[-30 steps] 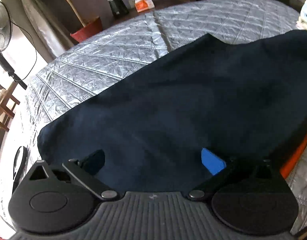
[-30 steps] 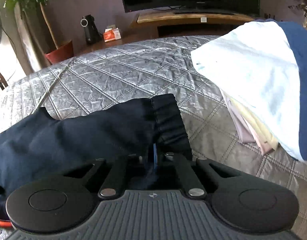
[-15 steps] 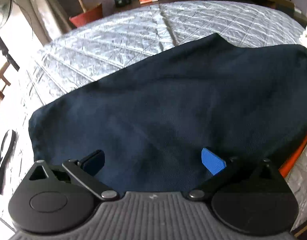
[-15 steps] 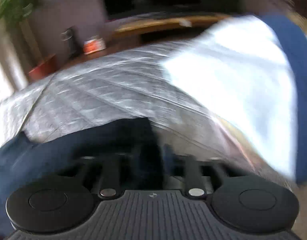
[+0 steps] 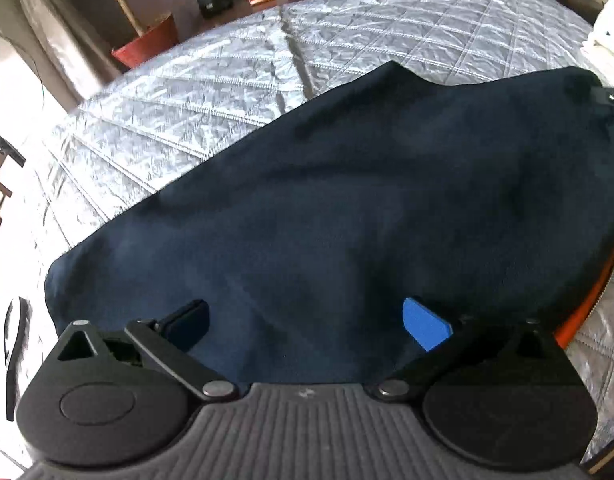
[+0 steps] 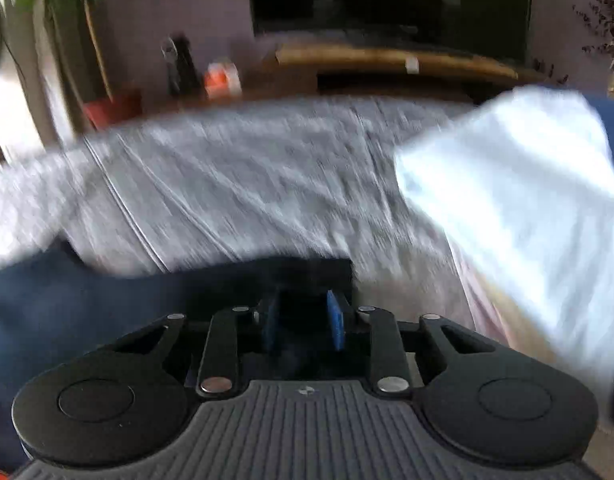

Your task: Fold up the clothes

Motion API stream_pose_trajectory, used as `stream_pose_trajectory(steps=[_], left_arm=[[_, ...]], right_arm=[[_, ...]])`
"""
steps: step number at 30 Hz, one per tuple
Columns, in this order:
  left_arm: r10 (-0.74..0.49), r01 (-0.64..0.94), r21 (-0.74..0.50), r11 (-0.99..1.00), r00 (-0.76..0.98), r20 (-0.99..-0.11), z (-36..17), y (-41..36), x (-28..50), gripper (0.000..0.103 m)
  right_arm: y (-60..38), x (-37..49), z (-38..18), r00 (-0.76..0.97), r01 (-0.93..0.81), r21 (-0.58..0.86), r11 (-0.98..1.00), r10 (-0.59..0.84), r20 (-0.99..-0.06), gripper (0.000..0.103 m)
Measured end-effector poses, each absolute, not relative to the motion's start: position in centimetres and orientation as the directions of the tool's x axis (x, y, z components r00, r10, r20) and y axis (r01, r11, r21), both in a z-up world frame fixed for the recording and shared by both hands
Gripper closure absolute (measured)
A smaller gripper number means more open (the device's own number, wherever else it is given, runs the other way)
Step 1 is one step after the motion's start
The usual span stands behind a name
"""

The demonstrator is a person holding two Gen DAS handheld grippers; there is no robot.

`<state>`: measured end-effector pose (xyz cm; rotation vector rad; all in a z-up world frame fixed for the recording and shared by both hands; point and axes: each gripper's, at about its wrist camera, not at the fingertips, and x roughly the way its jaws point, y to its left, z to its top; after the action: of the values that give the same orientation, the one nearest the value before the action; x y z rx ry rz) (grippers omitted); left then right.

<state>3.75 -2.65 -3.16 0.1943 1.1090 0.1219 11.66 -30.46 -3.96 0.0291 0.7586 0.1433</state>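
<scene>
The grey quilted bedspread [image 5: 347,40] fills my view, with the dark navy garment [image 5: 367,200] spread flat across its near side. My left gripper [image 5: 307,322] sits low and level over the garment's near edge, jaws wide, holding nothing. My right gripper [image 6: 303,320] points toward the stack of folded clothes [image 6: 527,208], jaws slightly parted around the garment's dark cuff; the view is blurred.

Both wrist cameras sit low and close over the bed [image 5: 387,40], facing 12 o'clock toward the shared red plant pot [image 6: 113,106].
</scene>
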Motion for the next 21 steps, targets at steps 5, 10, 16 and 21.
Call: stream_pose_trajectory(steps=[5, 10, 16, 21], left_arm=[[0.194, 0.010, 0.221, 0.975, 0.439, -0.877, -3.1, -2.8, 3.9, 0.000], [0.194, 0.016, 0.222, 0.975, 0.424, -0.885, -2.7, -3.1, 4.4, 0.004], [0.168, 0.035, 0.206, 0.978, 0.450, -0.877, -1.6, -4.1, 4.1, 0.004], [0.141, 0.063, 0.194, 0.979, 0.480, -0.866, -0.8, -5.2, 4.6, 0.004]], right_arm=[[-31.9, 9.9, -3.5, 0.724, -0.094, 0.069, 0.993, 0.115, -0.680, 0.060], [-29.8, 8.8, -1.4, 0.779, -0.168, 0.013, 0.986, 0.141, -0.611, 0.059], [-30.8, 9.3, -4.1, 0.693, -0.139, 0.044, 0.989, 0.129, -0.709, 0.047], [-33.7, 6.0, -2.4, 0.735, -0.026, 0.207, 0.978, 0.159, -0.659, 0.043]])
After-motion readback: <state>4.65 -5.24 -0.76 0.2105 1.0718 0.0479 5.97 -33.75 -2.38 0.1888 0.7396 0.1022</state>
